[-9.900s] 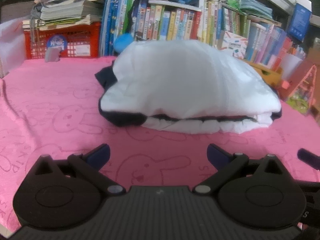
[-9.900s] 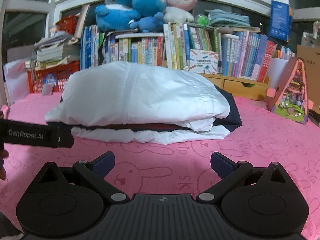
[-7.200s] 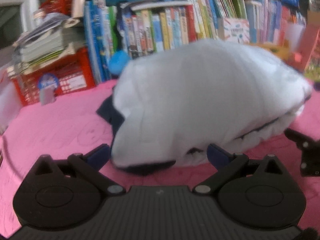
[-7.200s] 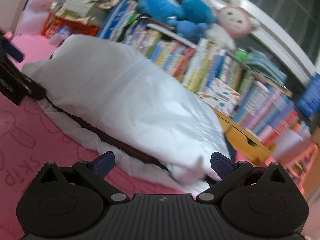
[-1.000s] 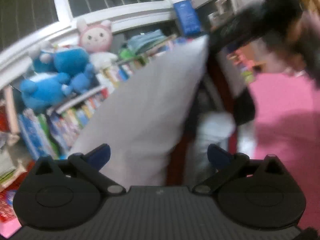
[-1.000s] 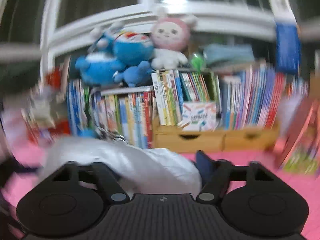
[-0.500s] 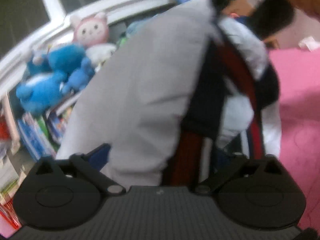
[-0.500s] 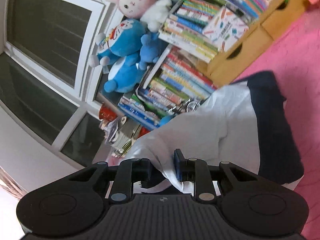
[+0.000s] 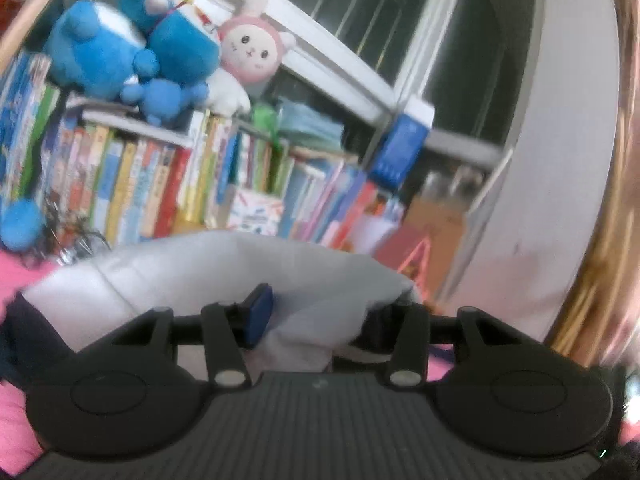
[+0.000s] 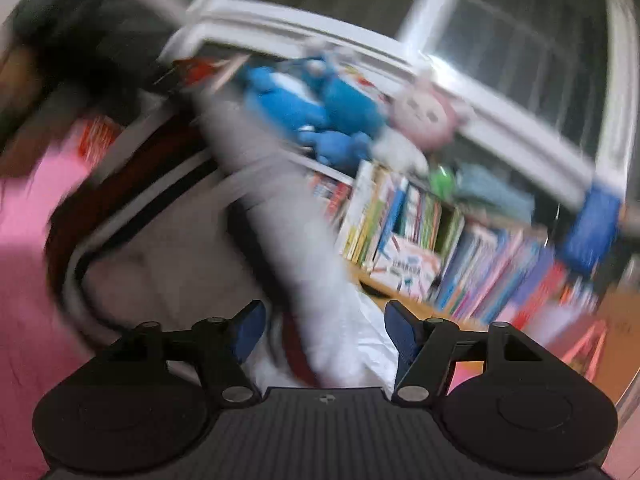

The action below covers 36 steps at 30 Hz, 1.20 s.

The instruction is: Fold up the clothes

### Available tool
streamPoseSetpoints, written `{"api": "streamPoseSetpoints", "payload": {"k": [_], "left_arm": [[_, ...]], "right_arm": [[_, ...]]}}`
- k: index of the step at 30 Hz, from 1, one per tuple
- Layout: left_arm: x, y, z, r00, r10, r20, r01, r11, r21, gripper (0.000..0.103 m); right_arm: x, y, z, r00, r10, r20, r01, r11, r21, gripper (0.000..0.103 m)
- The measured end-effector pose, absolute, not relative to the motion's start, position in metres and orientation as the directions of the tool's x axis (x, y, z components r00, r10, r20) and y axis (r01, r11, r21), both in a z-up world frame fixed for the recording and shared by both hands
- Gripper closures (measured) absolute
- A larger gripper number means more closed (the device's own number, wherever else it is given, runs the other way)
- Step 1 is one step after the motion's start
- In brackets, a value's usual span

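Note:
A white jacket (image 9: 180, 272) with navy and red trim is lifted off the pink cover (image 9: 12, 440). In the left wrist view a thick bunch of its white cloth sits between the half-closed fingers of my left gripper (image 9: 320, 318), and the cloth hides the right fingertip. In the blurred right wrist view the jacket (image 10: 280, 240) stretches up and left from between the fingers of my right gripper (image 10: 325, 330). Its jaws stand partly apart with white cloth lying loosely in the gap. Red and dark stripes show on the hanging part.
A bookshelf (image 9: 140, 192) full of books runs along the back, with blue and pink plush toys (image 9: 120, 52) on top. Windows are behind it. The pink cover (image 10: 24, 240) lies on the left. A dark blurred shape (image 10: 60, 40) fills the right wrist view's upper left.
My left gripper's fingers have drawn in on the jacket. My right gripper's jaws, tightly shut on cloth half a second ago, now stand wider. Both views have swung quickly.

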<state>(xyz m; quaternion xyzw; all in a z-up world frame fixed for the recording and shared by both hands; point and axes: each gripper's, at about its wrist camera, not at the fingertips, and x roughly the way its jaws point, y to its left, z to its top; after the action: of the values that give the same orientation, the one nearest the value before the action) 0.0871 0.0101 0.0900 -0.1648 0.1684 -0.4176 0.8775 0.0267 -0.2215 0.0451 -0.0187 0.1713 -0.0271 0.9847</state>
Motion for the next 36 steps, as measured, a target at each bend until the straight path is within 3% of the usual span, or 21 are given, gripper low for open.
{"api": "streamPoseSetpoints", "payload": {"k": [2, 3, 4, 5, 8, 10, 12, 17, 18, 19, 20, 21, 22, 23, 24, 25, 26, 28, 31, 33, 36], "left_arm": [[0.089, 0.014, 0.091, 0.569, -0.811, -0.131, 0.678, 0.554, -0.483, 0.057], [0.086, 0.017, 0.091, 0.564, -0.817, -0.120, 0.683, 0.544, -0.487, 0.057], [0.084, 0.019, 0.093, 0.570, -0.812, -0.122, 0.685, 0.552, -0.474, 0.057], [0.081, 0.021, 0.094, 0.586, -0.799, -0.133, 0.683, 0.576, -0.450, 0.055], [0.065, 0.016, 0.094, 0.691, -0.696, -0.195, 0.646, 0.716, -0.264, 0.030], [0.048, 0.002, 0.087, 0.745, -0.630, -0.219, 0.625, 0.774, -0.100, 0.013], [0.031, -0.019, 0.074, 0.786, -0.568, -0.243, 0.599, 0.797, 0.074, 0.004], [0.024, -0.074, 0.026, 0.913, -0.340, -0.224, 0.407, 0.769, 0.492, 0.003], [0.031, -0.080, 0.018, 0.926, -0.308, -0.219, 0.378, 0.761, 0.528, 0.006], [0.040, -0.080, 0.014, 0.926, -0.297, -0.231, 0.376, 0.771, 0.515, 0.021], [0.050, -0.070, 0.019, 0.902, -0.333, -0.274, 0.423, 0.804, 0.417, 0.028], [0.061, -0.058, 0.026, 0.863, -0.391, -0.320, 0.480, 0.832, 0.278, 0.037], [0.071, -0.045, 0.033, 0.818, -0.452, -0.355, 0.523, 0.842, 0.133, 0.038], [0.079, -0.029, 0.039, 0.761, -0.548, -0.347, 0.573, 0.818, -0.035, 0.038], [0.085, -0.011, 0.044, 0.696, -0.650, -0.305, 0.617, 0.758, -0.209, 0.038], [0.090, 0.002, 0.048, 0.642, -0.725, -0.248, 0.647, 0.686, -0.333, 0.036], [0.093, 0.011, 0.052, 0.604, -0.771, -0.202, 0.666, 0.628, -0.403, 0.034], [0.094, 0.017, 0.058, 0.598, -0.786, -0.159, 0.671, 0.599, -0.437, 0.021], [0.096, 0.013, 0.064, 0.602, -0.786, -0.142, 0.681, 0.598, -0.423, 0.019], [0.097, 0.004, 0.066, 0.622, -0.767, -0.159, 0.678, 0.629, -0.381, 0.016], [0.097, -0.018, 0.066, 0.725, -0.648, -0.231, 0.615, 0.761, -0.205, 0.010]], "right_arm": [[0.025, -0.211, 0.043, 0.946, -0.074, -0.315, 0.050, 0.995, -0.084, 0.037], [0.024, -0.206, 0.042, 0.949, -0.081, -0.304, 0.052, 0.993, -0.102, 0.049], [0.024, -0.201, 0.041, 0.952, -0.088, -0.293, 0.054, 0.991, -0.121, 0.076], [0.023, -0.196, 0.040, 0.955, -0.094, -0.282, 0.056, 0.989, -0.140, 0.085], [0.019, -0.191, 0.044, 0.964, -0.074, -0.256, 0.042, 0.991, -0.128, 0.087], [0.013, -0.217, 0.069, 0.966, 0.048, -0.253, -0.030, 0.997, 0.077, 0.087], [0.019, -0.248, 0.085, 0.948, 0.186, -0.257, -0.103, 0.946, 0.307, 0.087], [0.063, -0.301, 0.080, 0.820, 0.528, -0.223, -0.187, 0.615, 0.766, 0.087], [0.072, -0.308, 0.076, 0.784, 0.589, -0.198, -0.189, 0.529, 0.827, 0.086], [0.076, -0.311, 0.071, 0.765, 0.618, -0.183, -0.189, 0.487, 0.853, 0.086], [0.077, -0.312, 0.066, 0.760, 0.625, -0.180, -0.191, 0.479, 0.857, 0.086], [0.075, -0.312, 0.064, 0.763, 0.615, -0.198, -0.189, 0.506, 0.841, 0.085], [0.071, -0.312, 0.066, 0.789, 0.560, -0.252, -0.172, 0.596, 0.784, 0.078], [0.064, -0.307, 0.069, 0.837, 0.427, -0.341, -0.112, 0.745, 0.657, 0.069], [0.057, -0.298, 0.069, 0.876, 0.250, -0.413, -0.023, 0.876, 0.481, 0.046], [0.051, -0.286, 0.066, 0.894, 0.067, -0.443, 0.073, 0.954, 0.292, 0.032], [0.045, -0.274, 0.064, 0.893, -0.119, -0.435, 0.175, 0.980, 0.091, 0.030], [0.027, -0.251, 0.050, 0.884, -0.313, -0.347, 0.279, 0.949, -0.147, 0.023], [-0.001, -0.216, 0.025, 0.862, -0.464, -0.203, 0.383, 0.860, -0.339, 0.017], [0.008, -0.204, 0.010, 0.859, -0.465, -0.216, 0.373, 0.855, -0.360, 0.017], [0.031, -0.193, -0.009, 0.855, -0.439, -0.275, 0.328, 0.869, -0.369, 0.017]]}}
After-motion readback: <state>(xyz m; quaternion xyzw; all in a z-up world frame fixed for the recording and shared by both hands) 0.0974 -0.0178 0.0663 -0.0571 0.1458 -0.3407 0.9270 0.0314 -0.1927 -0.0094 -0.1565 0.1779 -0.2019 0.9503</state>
